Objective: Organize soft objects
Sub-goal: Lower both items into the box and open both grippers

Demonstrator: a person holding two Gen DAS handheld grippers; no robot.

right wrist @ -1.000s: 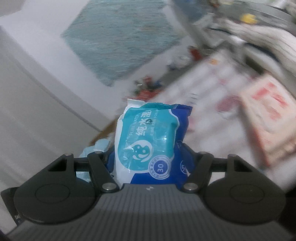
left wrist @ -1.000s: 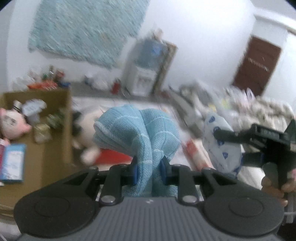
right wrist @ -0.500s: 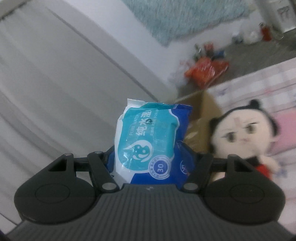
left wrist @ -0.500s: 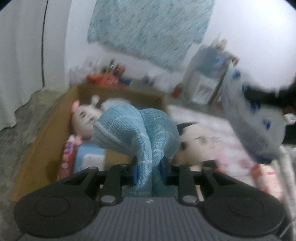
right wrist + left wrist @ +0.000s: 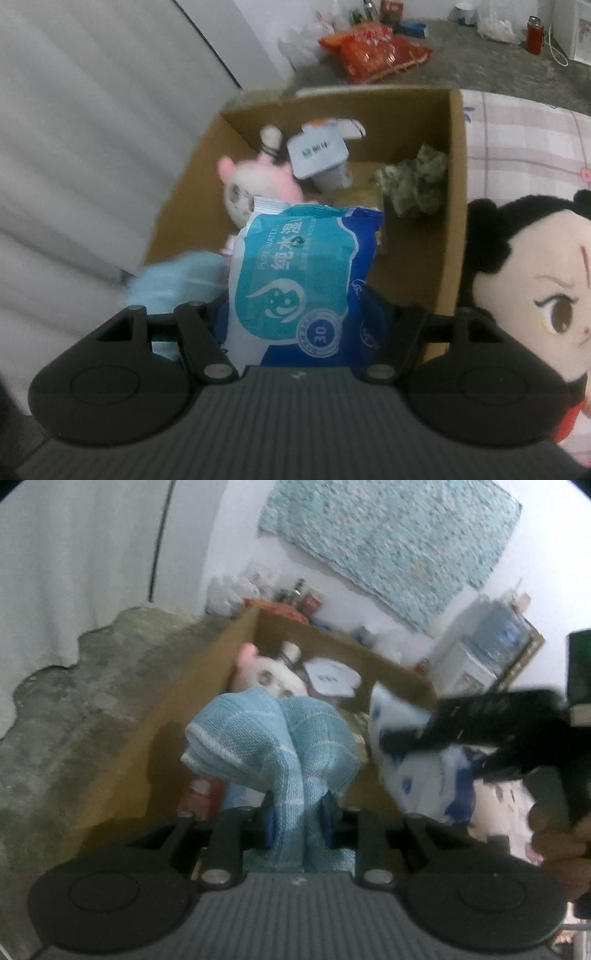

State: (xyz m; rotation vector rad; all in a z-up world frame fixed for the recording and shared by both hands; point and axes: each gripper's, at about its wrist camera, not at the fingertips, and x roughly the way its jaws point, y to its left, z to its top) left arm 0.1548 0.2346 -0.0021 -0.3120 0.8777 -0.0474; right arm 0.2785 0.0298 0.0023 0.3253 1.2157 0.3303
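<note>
**Both tools loaded above the cardboard box**

The left tool (image 5: 297, 821) is clamped narrow on a folded blue knit cloth (image 5: 273, 746), which bulges just ahead of its tips. The right tool (image 5: 299, 321) grips a blue wet-wipes pack (image 5: 299, 277) standing between its 2 fingers. The cardboard box (image 5: 454, 206) lies ahead of and below both tools, with a pink plush (image 5: 255, 184) inside. A black-haired doll (image 5: 535, 284) sits right of the right tool. Both tools tilt downward.
</note>
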